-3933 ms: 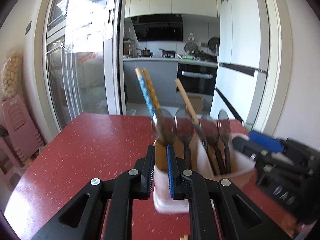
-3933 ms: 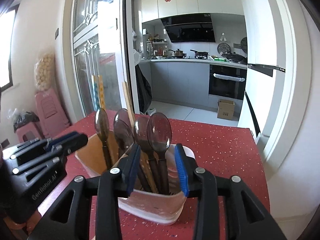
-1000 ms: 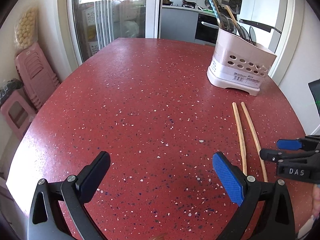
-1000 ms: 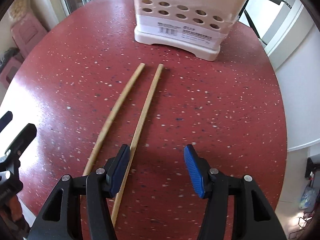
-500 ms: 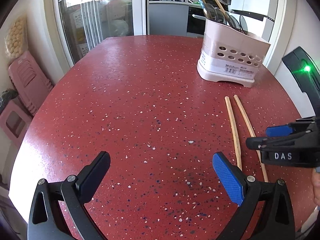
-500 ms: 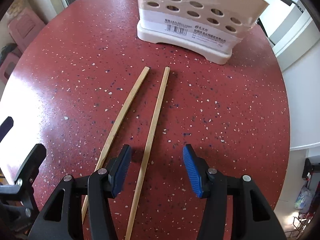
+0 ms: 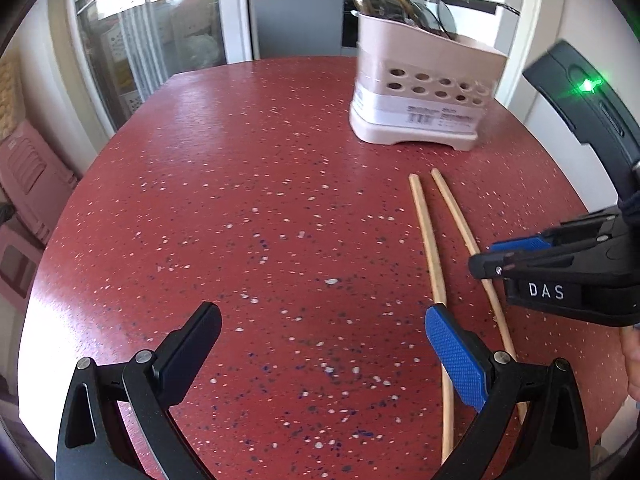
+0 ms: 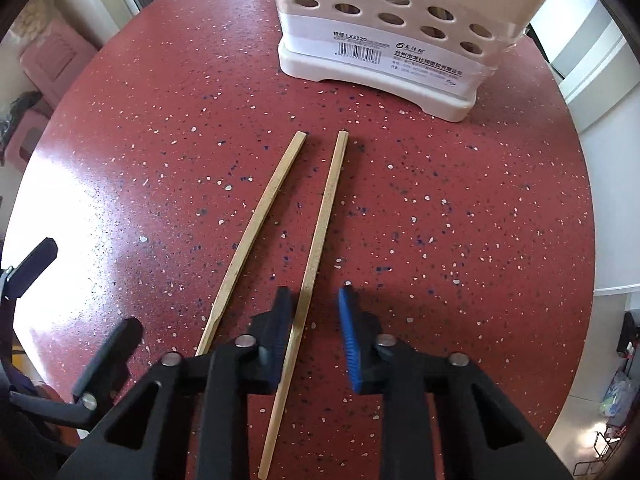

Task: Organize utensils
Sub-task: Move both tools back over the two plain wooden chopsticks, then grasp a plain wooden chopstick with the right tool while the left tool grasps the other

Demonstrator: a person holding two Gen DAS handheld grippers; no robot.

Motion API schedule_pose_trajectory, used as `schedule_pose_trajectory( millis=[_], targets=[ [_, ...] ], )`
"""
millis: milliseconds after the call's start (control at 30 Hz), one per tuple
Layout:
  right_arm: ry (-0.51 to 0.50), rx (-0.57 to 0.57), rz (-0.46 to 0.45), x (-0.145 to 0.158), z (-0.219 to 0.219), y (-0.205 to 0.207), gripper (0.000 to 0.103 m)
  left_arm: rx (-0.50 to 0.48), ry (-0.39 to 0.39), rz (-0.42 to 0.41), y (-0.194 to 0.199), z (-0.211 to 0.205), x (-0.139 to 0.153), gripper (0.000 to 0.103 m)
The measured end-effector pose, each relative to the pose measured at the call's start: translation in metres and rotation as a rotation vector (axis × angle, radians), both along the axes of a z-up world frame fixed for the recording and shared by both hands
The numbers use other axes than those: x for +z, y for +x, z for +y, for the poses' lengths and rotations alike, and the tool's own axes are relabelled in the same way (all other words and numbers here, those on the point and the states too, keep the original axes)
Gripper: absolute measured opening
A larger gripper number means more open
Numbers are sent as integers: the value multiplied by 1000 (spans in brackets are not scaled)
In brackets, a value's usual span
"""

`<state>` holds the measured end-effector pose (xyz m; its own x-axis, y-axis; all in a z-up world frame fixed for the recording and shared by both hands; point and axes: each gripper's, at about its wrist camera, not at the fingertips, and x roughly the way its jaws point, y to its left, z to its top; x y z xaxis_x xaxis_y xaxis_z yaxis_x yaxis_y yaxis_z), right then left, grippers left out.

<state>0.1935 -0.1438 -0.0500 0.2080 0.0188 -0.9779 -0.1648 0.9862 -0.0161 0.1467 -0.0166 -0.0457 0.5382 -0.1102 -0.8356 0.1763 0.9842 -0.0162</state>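
Two wooden chopsticks lie side by side on the red speckled table [image 8: 460,216], pointing at a pale perforated utensil holder [image 8: 384,28]. The right chopstick [image 8: 320,220] runs between the fingers of my right gripper [image 8: 316,320], which is partly open and low over it, not clamped. The left chopstick [image 8: 256,216] lies just outside its left finger. My left gripper [image 7: 324,344] is wide open and empty above the table; its right finger is over the left chopstick [image 7: 428,240]. The holder [image 7: 424,96] carries spoons and chopsticks. The right gripper also shows in the left wrist view [image 7: 492,256].
The table is round, with its edge close on the right [image 8: 588,200]. Pink plastic stools [image 7: 24,184] stand on the floor to the left. A kitchen and a glass door lie beyond the table.
My right gripper has come down over the right chopstick and its jaws have narrowed around it. My left gripper has shifted right, nearer the chopsticks and the holder.
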Motion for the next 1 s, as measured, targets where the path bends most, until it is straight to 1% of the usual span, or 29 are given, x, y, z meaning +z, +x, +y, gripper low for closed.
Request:
schedule_pose_trajectory(
  millis=[33, 67, 133, 367, 567, 800, 933, 1000],
  targets=[
    [4, 1, 0, 0, 0, 0, 17, -8, 3, 5, 1, -3, 0, 103],
    [-5, -1, -6, 1, -3, 1, 9, -16, 6, 12, 2, -6, -1, 103],
    [24, -4, -11, 3, -6, 0, 6, -30, 7, 24, 4, -12, -3, 103],
    [118, -17, -45, 7, -28, -3, 6, -104, 41, 72, 17, -45, -9, 103],
    [193, -47, -86, 18, -59, -20, 6, -146, 91, 118, 25, -64, -17, 102],
    [262, -79, -116, 22, -97, -40, 6, -138, 76, 150, 32, -68, -18, 102],
    [295, -90, -122, 23, -104, -46, 6, -136, 72, 162, 39, -73, -21, 102],
    [311, -94, -127, 21, -113, -47, 6, -129, 56, 177, 40, -70, -22, 102]
  ],
)
